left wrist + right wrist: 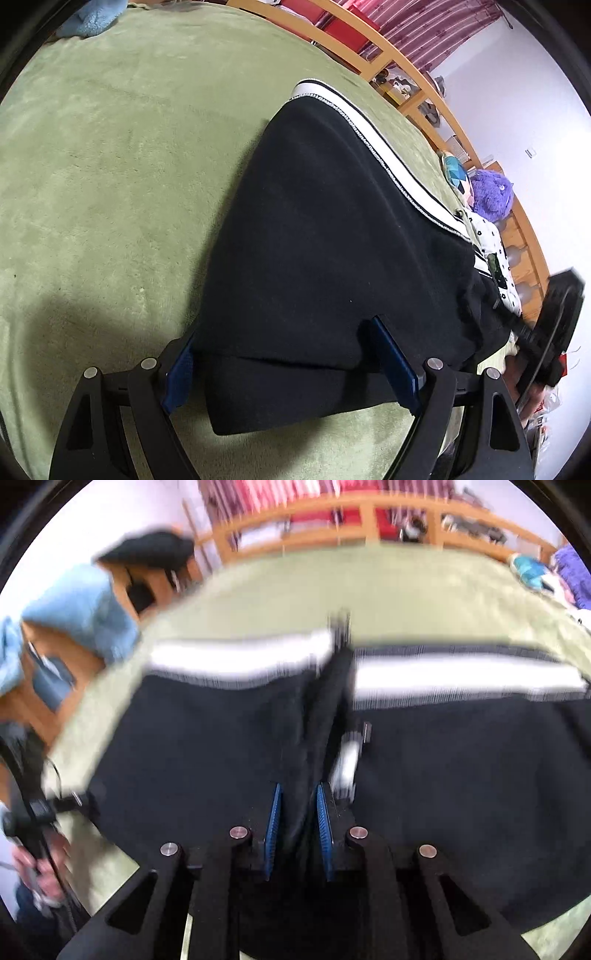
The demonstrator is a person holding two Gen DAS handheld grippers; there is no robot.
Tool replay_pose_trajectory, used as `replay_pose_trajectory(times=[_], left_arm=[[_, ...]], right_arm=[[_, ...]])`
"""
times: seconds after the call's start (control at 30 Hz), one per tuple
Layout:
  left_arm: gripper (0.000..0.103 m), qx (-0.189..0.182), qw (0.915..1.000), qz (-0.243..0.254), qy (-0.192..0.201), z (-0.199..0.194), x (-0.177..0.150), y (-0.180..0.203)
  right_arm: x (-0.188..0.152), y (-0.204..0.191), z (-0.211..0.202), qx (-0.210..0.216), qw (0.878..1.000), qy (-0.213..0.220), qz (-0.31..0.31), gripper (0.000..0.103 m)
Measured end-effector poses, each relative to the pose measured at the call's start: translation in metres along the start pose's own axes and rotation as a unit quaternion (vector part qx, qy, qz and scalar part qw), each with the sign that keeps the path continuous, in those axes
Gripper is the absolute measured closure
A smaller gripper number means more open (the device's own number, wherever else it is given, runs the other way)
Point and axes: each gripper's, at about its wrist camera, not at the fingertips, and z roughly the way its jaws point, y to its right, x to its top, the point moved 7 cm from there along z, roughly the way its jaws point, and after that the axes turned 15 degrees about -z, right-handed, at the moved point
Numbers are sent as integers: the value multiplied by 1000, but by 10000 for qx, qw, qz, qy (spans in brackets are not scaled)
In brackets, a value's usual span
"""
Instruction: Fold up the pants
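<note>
We see the black pants point(332, 236) lying on a green blanket point(110, 155) that covers the bed, with their white side stripe point(373, 140) running along the far right edge. Our left gripper point(284, 354) is spread wide, its blue pads point(395, 365) standing on either side of the near folded edge of the pants, not pressing the cloth. In the blurred right wrist view, our right gripper point(298, 812) is clenched on a raised ridge of the black pants point(184, 746), the fabric pinched between the two blue pads point(274, 823). The white stripe point(240, 657) lies across the far side of that view. A blue towel point(86, 22) sits at the far left, and a purple plush toy point(493, 195) rests by the wooden headboard point(417, 77) on the right.
</note>
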Motion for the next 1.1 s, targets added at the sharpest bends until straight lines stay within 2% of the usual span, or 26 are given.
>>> replay_pose_trajectory(times=[0.07, 0.2, 0.3, 0.33, 0.4, 0.57, 0.6, 0.73, 0.83, 0.93, 1.03, 1.1], left_arm=[[19, -40, 10000, -78, -14, -1, 2, 0], [20, -105, 9999, -87, 22, -6, 9, -4], [20, -33, 10000, -37, -66, -1, 10, -3], [20, -66, 9999, -38, -84, 0, 10, -1], [20, -112, 9999, -16, -96, 2, 9, 2], [20, -209, 9996, -200, 6, 5, 11, 2], [20, -231, 9994, -239, 24, 5, 11, 3], [20, -193, 9994, -280, 115, 6, 9, 3], [20, -198, 9989, -399, 170, 7, 10, 4], [20, -172, 9985, -463, 227, 8, 10, 2], [20, -102, 9984, -436, 332, 7, 8, 3], [23, -124, 9979, -506, 387, 8, 5, 6]], right_arm=[[20, 4, -4, -108, 9994, 296, -157, 83], [51, 10, 23, -203, 9977, 327, -551, 86], [58, 26, 71, -628, 9947, -216, -782, 90], [54, 35, 89, -568, 9953, -461, -640, 90], [52, 46, 96, -467, 9967, -489, -439, 90], [44, 44, 67, -513, 9959, -461, -592, 84], [48, 41, 64, -418, 9972, -386, -485, 82], [17, 24, 16, 252, 9997, -45, -60, 81], [-25, 1, 13, 94, 9983, -522, -256, 81], [-47, -6, 4, 89, 9990, -431, -46, 80], [-42, -1, -17, 245, 9993, -201, 208, 80], [-40, 0, -31, 145, 9997, -55, 204, 79]])
